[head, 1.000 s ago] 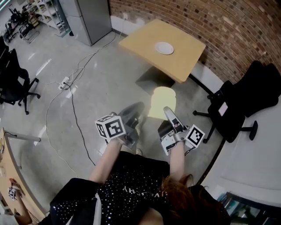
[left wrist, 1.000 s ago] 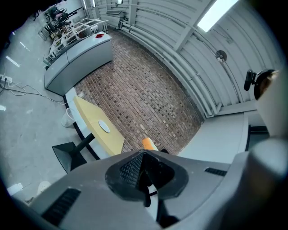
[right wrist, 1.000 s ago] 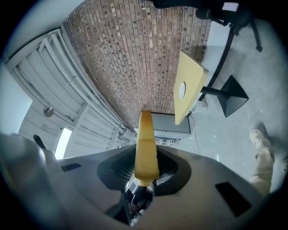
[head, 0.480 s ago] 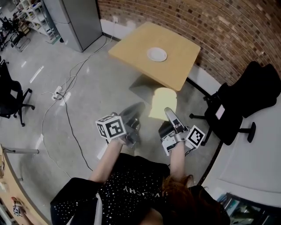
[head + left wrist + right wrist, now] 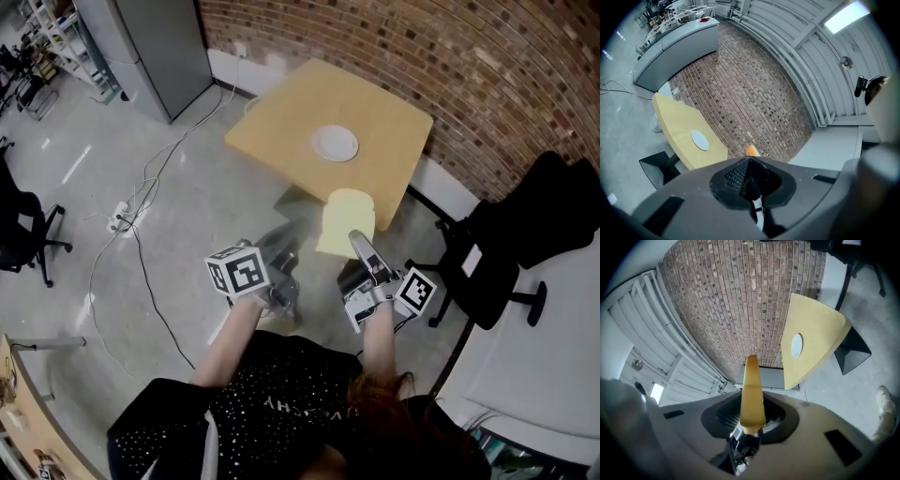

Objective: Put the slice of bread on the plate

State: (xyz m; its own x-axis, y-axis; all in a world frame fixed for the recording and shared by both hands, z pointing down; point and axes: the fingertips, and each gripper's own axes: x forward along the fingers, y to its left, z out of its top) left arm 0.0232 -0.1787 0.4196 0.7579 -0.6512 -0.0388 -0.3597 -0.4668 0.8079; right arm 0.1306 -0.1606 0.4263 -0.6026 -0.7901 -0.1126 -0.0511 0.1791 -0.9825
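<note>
A pale yellow slice of bread (image 5: 345, 223) stands on edge in my right gripper (image 5: 361, 246), which is shut on its lower end. In the right gripper view the bread slice (image 5: 752, 394) rises edge-on from between the jaws of that right gripper (image 5: 751, 423). The white plate (image 5: 335, 143) lies bare on the light wooden table (image 5: 281, 122) ahead of both grippers, apart from them. The plate (image 5: 700, 140) and table (image 5: 675, 126) also show in the left gripper view. My left gripper (image 5: 279, 264) is shut, with nothing between its jaws.
A brick wall (image 5: 450, 56) runs behind the table. A black office chair (image 5: 525, 225) stands to the right, beside a white tabletop (image 5: 553, 328). Cables (image 5: 141, 197) trail over the grey floor at left, near a grey cabinet (image 5: 150, 47) and another chair (image 5: 23, 234).
Both grippers have travelled toward the table, so the table and plate sit closer and lower in the head view. The bread stays in the right gripper.
</note>
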